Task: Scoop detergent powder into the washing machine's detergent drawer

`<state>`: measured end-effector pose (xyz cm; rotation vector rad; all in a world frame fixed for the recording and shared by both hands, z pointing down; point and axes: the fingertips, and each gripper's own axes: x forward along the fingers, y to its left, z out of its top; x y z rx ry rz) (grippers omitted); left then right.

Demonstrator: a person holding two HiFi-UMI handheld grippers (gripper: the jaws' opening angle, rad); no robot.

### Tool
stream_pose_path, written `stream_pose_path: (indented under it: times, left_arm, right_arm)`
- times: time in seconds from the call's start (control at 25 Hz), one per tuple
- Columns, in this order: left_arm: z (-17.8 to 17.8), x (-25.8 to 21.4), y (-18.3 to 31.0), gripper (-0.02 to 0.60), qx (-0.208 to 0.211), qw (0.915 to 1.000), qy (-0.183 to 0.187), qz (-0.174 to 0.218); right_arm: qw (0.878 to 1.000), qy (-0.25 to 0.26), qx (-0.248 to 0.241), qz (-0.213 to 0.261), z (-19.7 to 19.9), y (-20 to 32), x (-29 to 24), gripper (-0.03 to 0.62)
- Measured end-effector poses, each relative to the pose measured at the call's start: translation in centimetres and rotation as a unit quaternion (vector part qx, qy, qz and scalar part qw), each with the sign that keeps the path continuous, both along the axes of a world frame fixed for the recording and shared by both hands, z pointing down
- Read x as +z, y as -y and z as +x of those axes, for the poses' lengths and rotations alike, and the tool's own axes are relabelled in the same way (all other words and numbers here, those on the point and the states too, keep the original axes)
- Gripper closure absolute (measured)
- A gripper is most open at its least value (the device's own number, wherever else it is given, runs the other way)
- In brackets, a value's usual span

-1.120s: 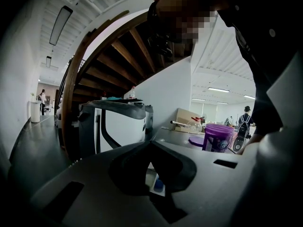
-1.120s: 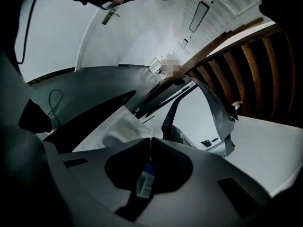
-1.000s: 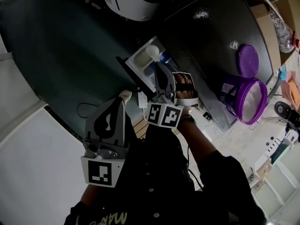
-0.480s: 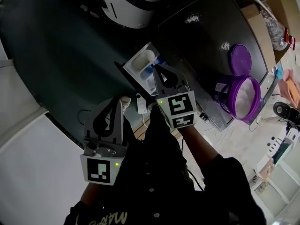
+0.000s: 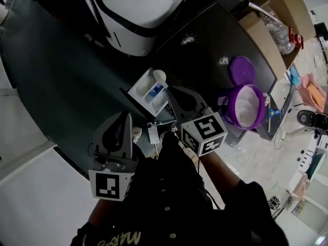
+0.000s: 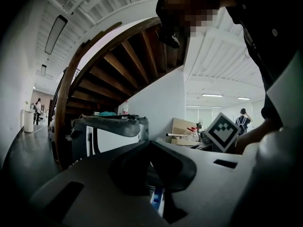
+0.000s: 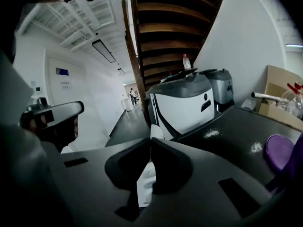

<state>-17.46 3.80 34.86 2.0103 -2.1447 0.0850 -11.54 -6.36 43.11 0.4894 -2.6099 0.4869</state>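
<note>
The washing machine's detergent drawer (image 5: 139, 86) stands pulled out, white with a blue compartment. My right gripper (image 5: 170, 89) hovers at its right end, shut on the handle of a white scoop (image 5: 160, 76) whose bowl is over the drawer. In the right gripper view the scoop (image 7: 152, 130) pokes out past the closed tips of the right gripper (image 7: 150, 141). My left gripper (image 5: 128, 116) hangs nearer me, left of the drawer, apart from it. Its jaws meet in the left gripper view (image 6: 150, 143) with nothing between them. The purple powder tub (image 5: 226, 109) stands open on the dark top at the right.
The white and dark washing machine (image 5: 138, 14) fills the top of the head view. The tub's purple lid (image 5: 242, 69) lies behind the tub. Spilled powder (image 5: 187, 39) dots the dark top. A cardboard box (image 5: 277, 19) with bottles stands at the far right.
My right gripper has rolled back upright and lifted with the scoop above the drawer. The left gripper has risen a little. The tub now shows closer to the right gripper.
</note>
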Motion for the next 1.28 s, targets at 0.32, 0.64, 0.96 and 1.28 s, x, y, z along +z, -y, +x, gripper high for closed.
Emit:
stream_pose_path:
  times: [0.32,0.64,0.96,1.28]
  left_arm:
    - [1.0,-5.7,2.5,0.566,0.030,0.9954,0.055,0.072]
    - [5.8,-7.1,5.7,0.566,0.107,0.9912,0.039,0.068]
    - [14.7,-7.8,9.9,0.566,0.233,0.9664,0.037,0.101]
    - [22.8,-7.3,11.4,0.566,0.336,0.9363,0.018,0.102]
  right_arm:
    - [0.996,0.050,0.038,0.063,3.6,1.4,-7.5,0.562]
    - [0.985,0.065,0.118,0.106,8.9,4.0,-10.8,0.562]
    - [0.957,0.052,0.252,0.136,20.4,6.2,-11.9,0.562]
    - [0.939,-0.026,0.330,0.098,30.6,4.8,-8.9,0.562]
